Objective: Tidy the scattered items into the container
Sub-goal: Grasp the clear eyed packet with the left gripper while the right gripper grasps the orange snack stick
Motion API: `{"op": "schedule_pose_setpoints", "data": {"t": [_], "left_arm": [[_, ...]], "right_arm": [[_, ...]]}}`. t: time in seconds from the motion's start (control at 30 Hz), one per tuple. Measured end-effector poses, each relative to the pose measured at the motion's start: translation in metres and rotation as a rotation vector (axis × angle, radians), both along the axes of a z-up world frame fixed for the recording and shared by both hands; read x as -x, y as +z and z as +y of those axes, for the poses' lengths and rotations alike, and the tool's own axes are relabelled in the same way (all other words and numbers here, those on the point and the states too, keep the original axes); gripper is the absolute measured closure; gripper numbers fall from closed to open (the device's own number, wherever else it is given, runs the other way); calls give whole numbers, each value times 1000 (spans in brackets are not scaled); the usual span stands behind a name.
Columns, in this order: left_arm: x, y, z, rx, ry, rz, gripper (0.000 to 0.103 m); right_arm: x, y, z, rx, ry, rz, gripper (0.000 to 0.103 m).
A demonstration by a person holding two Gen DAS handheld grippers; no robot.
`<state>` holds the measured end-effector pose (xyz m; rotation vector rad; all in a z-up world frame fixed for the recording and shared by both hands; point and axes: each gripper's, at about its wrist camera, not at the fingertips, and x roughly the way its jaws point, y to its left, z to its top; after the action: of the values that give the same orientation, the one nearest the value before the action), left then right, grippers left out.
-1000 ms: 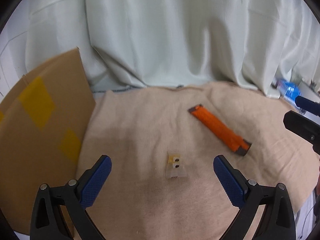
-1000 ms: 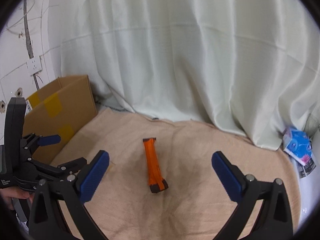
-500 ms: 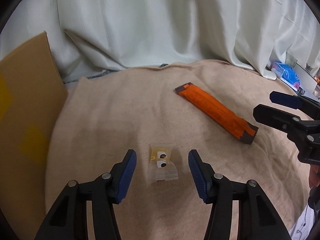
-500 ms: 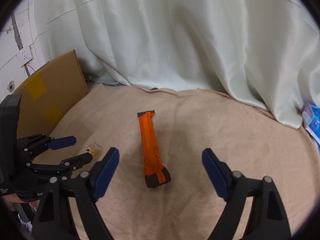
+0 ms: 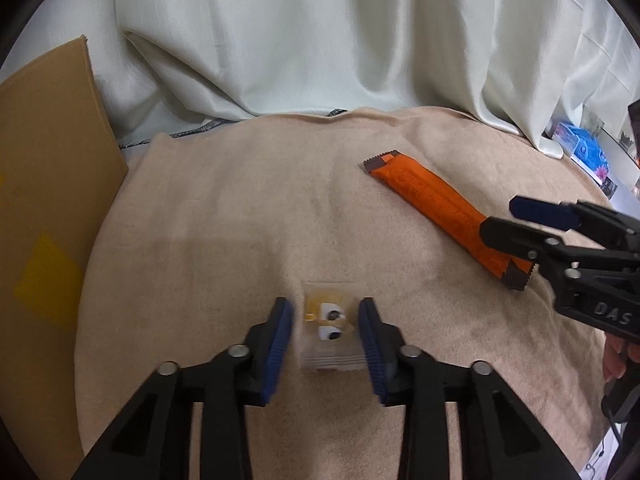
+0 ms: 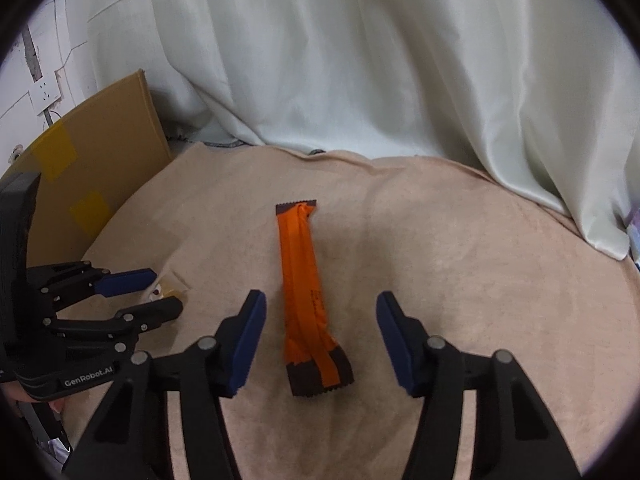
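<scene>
My left gripper [image 5: 325, 336] sits low in the left wrist frame, its blue pads on either side of a small clear packet [image 5: 329, 330] lying on the beige cloth [image 5: 224, 216]; the jaws are parted, close to the packet's edges, and I cannot tell if they touch it. My right gripper [image 6: 318, 332] is spread wide over the lower end of the orange bar [image 6: 306, 292], which lies lengthwise at centre frame, pads well clear of it. A cardboard box [image 5: 44, 184] stands at the left edge, a white curtain [image 6: 360, 60] behind.
</scene>
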<state>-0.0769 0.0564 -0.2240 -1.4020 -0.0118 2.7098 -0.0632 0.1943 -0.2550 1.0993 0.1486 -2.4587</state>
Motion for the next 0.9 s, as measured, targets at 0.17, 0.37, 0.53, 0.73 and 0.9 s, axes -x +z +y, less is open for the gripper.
{"op": "schedule_pose_setpoints", "data": {"t": [0.17,0.37,0.53,0.73,0.9], "left_arm": [[0,0,-2,-17,-12,-2,74],[-1,8,-5,-26,-17,12,81],[-6,21,-6,-28,-14,28,83],[-17,30,-6,-21,-19,42,83],[-32,35,-10,-36,-4,51,83]], "right_arm": [[5,-8,-2,-1,-4,-21,46],[9,-14,-8,7,77,-56,79],[-1,0,-7,40,88,-20,79],[-13,25,4,66,73,13,79],[-32,33,11,73,64,35,79]]}}
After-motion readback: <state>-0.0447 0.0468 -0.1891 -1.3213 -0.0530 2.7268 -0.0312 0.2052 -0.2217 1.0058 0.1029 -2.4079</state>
